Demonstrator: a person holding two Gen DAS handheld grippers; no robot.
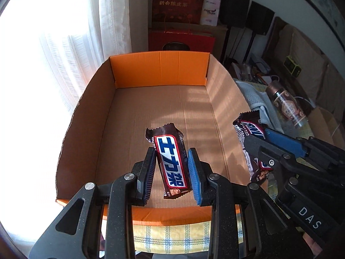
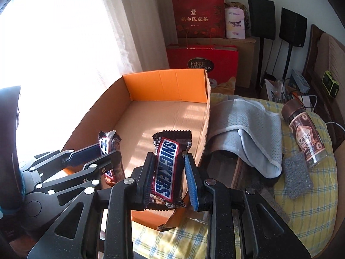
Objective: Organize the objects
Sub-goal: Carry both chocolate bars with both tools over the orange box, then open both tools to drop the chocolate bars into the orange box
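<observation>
Above the open cardboard box (image 1: 151, 112), which sat on a yellow checked cloth (image 2: 306, 205), both grippers hung with a chocolate bar apiece. The left gripper (image 1: 172, 172) had its jaws narrowed onto a bar with Chinese lettering (image 1: 171, 161), pinched by its long sides and held over the near half of the box floor. The right gripper (image 2: 170, 172) was likewise clamped on a Snickers bar (image 2: 167, 168), over the near right corner of the box, just inside its right wall. From the left wrist view that second bar showed beside the box's right wall, tilted. Nothing lay on the box floor that I could see, only stripes of sunlight. Right of the box, a pale blue towel (image 2: 250, 129) was heaped on the cloth, with a grey sponge (image 2: 297, 177) and a brown jar (image 2: 306, 133) lying on its side beyond it. Behind the box stood red gift bags (image 2: 200, 17).
</observation>
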